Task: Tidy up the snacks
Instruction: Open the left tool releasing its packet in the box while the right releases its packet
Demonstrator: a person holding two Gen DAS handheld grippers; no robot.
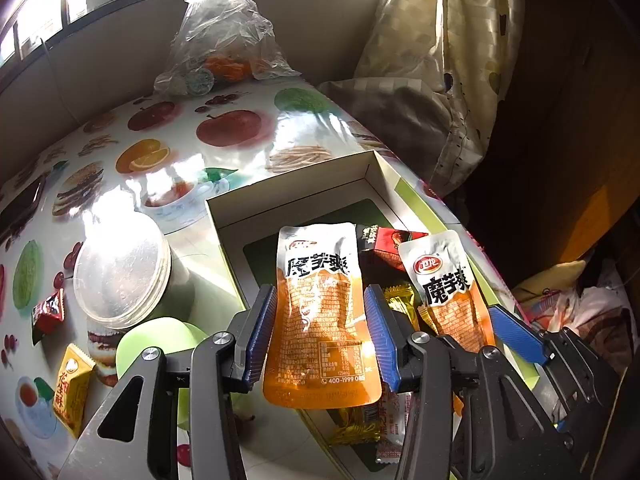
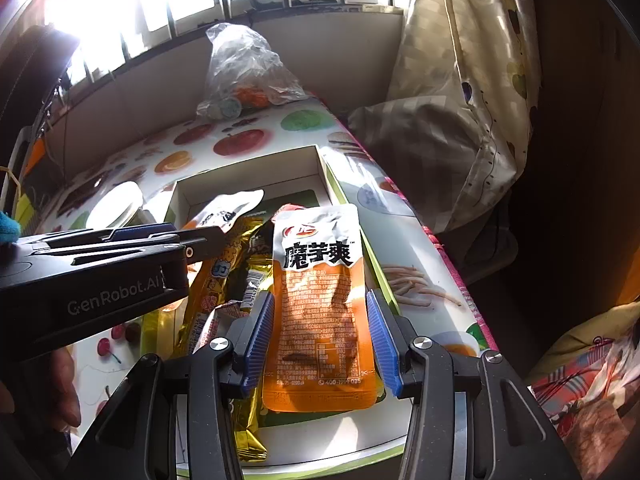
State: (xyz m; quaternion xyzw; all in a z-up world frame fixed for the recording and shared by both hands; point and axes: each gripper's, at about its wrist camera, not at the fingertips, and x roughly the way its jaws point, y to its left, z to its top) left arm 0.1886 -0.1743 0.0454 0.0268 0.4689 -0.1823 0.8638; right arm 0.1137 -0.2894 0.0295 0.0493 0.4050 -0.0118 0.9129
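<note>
My left gripper is shut on an orange-and-white pouch; both blue pads touch its side edges. It hangs over the near part of an open white box with a green rim. My right gripper is shut the same way on a second, identical pouch over the box. In the left wrist view that second pouch shows to the right beside one right finger. Under the pouches the box holds gold wrappers and a red-black pack.
On the fruit-print tablecloth left of the box are a round clear-lidded tub, a green lid, a red snack and a yellow one. A plastic bag stands at the back. The table edge and a curtain are close on the right.
</note>
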